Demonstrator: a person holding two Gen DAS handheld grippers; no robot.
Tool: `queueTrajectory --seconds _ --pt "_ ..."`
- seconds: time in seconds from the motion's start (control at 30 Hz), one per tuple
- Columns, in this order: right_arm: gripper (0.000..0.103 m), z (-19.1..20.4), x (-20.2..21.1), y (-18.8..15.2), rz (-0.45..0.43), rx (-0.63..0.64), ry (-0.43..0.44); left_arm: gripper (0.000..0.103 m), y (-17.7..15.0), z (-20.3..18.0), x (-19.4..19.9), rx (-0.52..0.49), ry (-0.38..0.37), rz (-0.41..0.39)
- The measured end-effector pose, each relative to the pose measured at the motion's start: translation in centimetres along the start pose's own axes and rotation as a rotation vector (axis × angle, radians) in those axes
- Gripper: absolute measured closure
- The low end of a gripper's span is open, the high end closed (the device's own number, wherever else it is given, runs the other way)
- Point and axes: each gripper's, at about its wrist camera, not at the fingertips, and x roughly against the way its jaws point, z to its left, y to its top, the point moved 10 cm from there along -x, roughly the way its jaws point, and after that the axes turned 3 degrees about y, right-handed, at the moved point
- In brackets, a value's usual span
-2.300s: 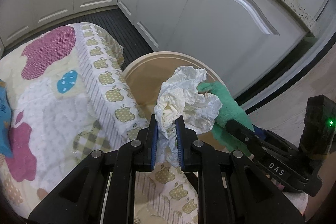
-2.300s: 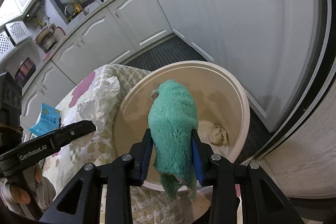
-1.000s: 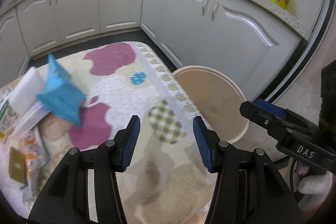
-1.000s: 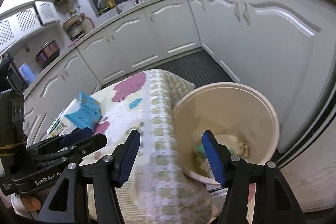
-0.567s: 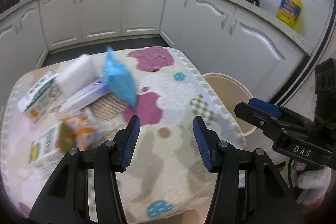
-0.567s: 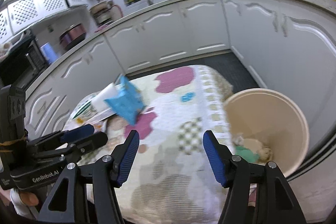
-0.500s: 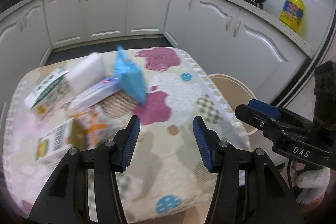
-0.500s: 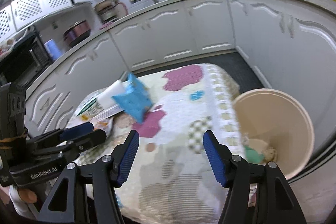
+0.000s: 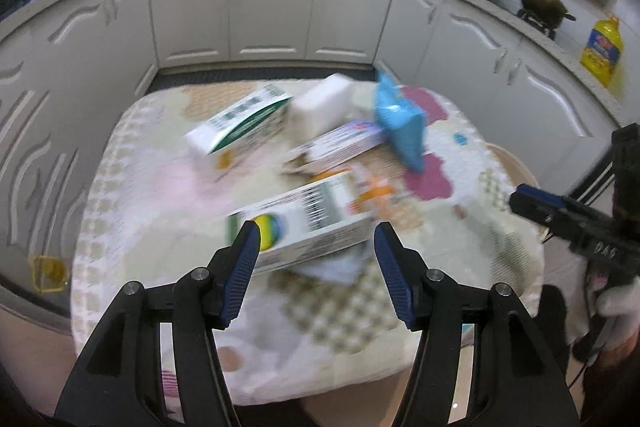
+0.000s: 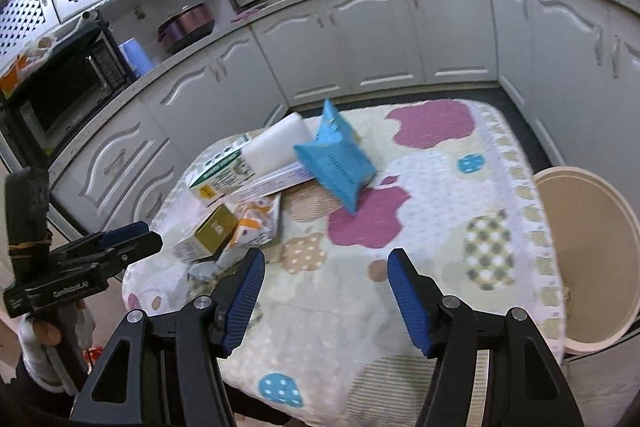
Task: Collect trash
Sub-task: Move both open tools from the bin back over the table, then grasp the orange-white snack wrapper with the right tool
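My left gripper (image 9: 316, 245), jaws just widened, and right gripper (image 10: 326, 273) gape empty above the patterned tablecloth's (image 10: 420, 187) near edge, cardboard cartons (image 9: 304, 219) beyond.

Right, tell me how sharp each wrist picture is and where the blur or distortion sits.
Left wrist view: heavy motion blur over the table and its boxes, while the left gripper, with open jaws that have just been widening, stays crisp. Right wrist view: far sharper, with the blue packet and bin readable. Both views bend the cabinets into fisheye curves.
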Motion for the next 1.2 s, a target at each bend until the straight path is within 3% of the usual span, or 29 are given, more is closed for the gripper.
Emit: queueTrajectory --seconds 0.17,0.27,0.47,0.73,0.83,0.9,1.03,1.2 --pt "0.042 1.4 -2.3 0.0 0.035 -0.021 0.057 0.045 -1.0 2.8 -0.7 -0.041 -0.002 0.011" --pt "0.042 2.4 -3.7 0.1 0.051 -0.038 0.094 0.043 -0.7 3.4 -1.3 -0.058 -0.04 0.012" --pt "0.042 4.1 -6.7 0.2 0.09 -0.077 0.16 0.04 0.6 4.5 -2.8 -0.007 -0.108 0.025" --pt "0.043 5.0 -9.9 0.2 0.142 -0.168 0.239 0.04 1.0 5.9 -3.6 0.015 -0.083 0.032" --pt "0.053 5.1 -11.0 0.2 0.152 -0.211 0.272 0.04 0.9 6.3 -3.7 0.024 -0.081 0.035" --pt "0.066 5.1 -11.8 0.0 0.167 -0.255 0.307 0.04 1.0 6.4 -3.6 0.029 -0.084 0.034" --pt "0.072 4.7 -11.3 -0.2 0.149 -0.283 0.339 0.04 1.2 6.5 -3.6 0.024 -0.087 0.03" --pt "0.073 3.5 -7.8 0.1 0.105 -0.187 0.291 0.04 1.6 5.9 -4.1 0.028 -0.115 0.031"
